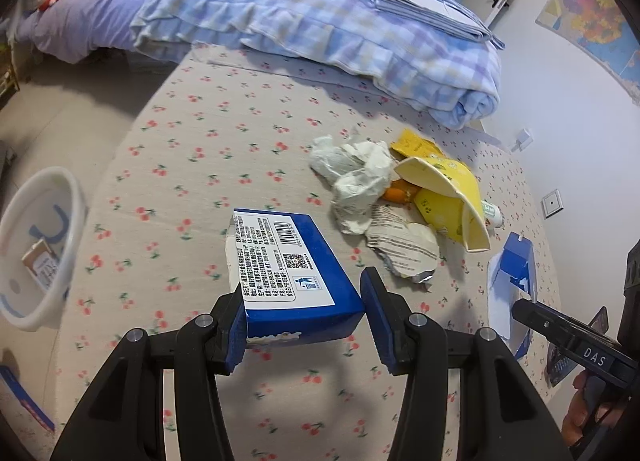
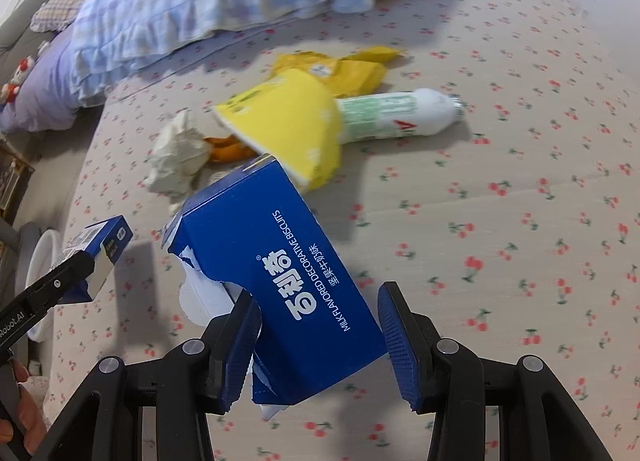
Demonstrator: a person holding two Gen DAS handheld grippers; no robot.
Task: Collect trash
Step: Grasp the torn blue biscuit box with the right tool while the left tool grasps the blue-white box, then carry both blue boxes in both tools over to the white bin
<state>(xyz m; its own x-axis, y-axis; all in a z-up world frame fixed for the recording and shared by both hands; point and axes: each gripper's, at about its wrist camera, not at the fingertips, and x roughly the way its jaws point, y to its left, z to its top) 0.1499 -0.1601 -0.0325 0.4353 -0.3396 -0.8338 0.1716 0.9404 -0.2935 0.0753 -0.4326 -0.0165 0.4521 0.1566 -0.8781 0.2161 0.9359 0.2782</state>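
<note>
My left gripper (image 1: 302, 323) is shut on a blue box with a barcode label (image 1: 288, 273), held above the cherry-print bed. My right gripper (image 2: 320, 345) is shut on a torn blue biscuit box (image 2: 280, 277), which also shows in the left wrist view (image 1: 514, 285). The left gripper's box shows at the left of the right wrist view (image 2: 98, 257). A trash pile lies on the bed: crumpled white paper (image 1: 356, 177), a yellow paper bowl (image 1: 448, 197), orange peel (image 1: 394, 193), a crumpled printed wrapper (image 1: 404, 249) and a white bottle (image 2: 396, 113).
A white basin (image 1: 38, 245) holding a small carton sits off the bed's left edge on the floor. A folded blue checked quilt (image 1: 320, 25) lies at the far end of the bed. A wall (image 1: 560, 109) is on the right.
</note>
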